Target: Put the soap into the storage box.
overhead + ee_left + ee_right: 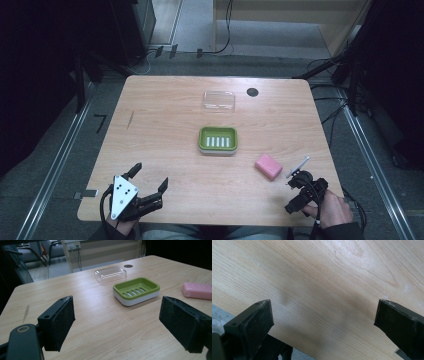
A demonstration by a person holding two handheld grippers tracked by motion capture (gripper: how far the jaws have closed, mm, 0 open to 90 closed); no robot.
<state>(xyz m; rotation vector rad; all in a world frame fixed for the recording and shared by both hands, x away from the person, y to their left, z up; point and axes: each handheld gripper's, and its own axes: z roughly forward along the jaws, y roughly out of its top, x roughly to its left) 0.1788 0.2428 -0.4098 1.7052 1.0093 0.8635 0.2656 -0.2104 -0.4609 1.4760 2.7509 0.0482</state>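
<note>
The green soap dish (217,139) sat empty mid-table, its clear lid (219,100) lying apart behind it. The pink soap (268,166) lay on the wood just beside your right gripper (298,192). Your left gripper (150,178) and right both stood wide apart, holding nothing.

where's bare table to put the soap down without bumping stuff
The whole left half of the table is bare, and so is the front strip between the soap dish and the near edge. The middle is busier: clear lid, dish, pink soap.
</note>
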